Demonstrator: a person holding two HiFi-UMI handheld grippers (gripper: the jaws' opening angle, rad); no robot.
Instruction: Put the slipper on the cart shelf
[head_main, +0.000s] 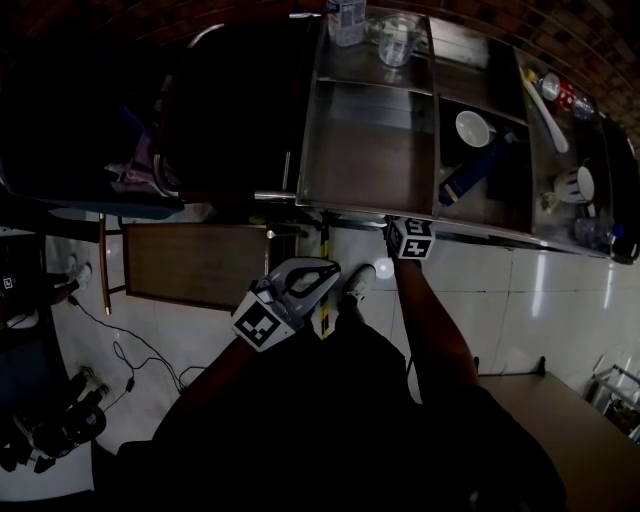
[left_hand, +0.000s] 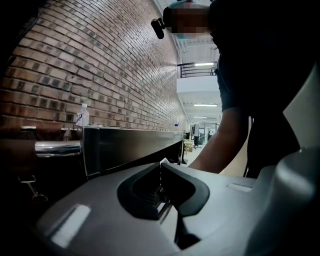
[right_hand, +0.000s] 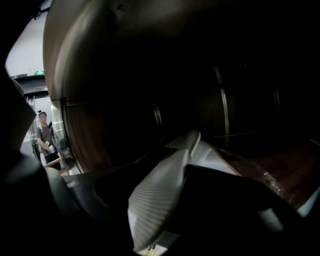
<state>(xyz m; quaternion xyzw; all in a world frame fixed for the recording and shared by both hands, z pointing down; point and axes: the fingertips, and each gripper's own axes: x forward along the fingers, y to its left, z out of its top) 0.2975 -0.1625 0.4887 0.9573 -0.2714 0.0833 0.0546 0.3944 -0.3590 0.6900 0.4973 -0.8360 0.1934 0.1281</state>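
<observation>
My right hand-held gripper (right_hand: 186, 159) is clamped on the slipper (right_hand: 155, 205), pinching its white ribbed sole edge-on between the 2 dark jaws. I judge that this grip keeps it thin enough to slide in under the cart's top. The slipper sits at lower centre of the right gripper view, over the brown cart shelf (right_hand: 282, 170) at lower right; I cannot tell whether it touches. The left hand-held gripper (left_hand: 161, 165) has its jaws closed together on nothing and hangs near my body, probably just out of the way.

Only the right gripper view shows the slipper. In the head view the counter (head_main: 370, 205) hides it, and just the marker cube (head_main: 411, 238) pokes out at its near edge. The left gripper view adds the cart's steel side (left_hand: 130, 150) and a bottle (left_hand: 82, 116) on top.
</observation>
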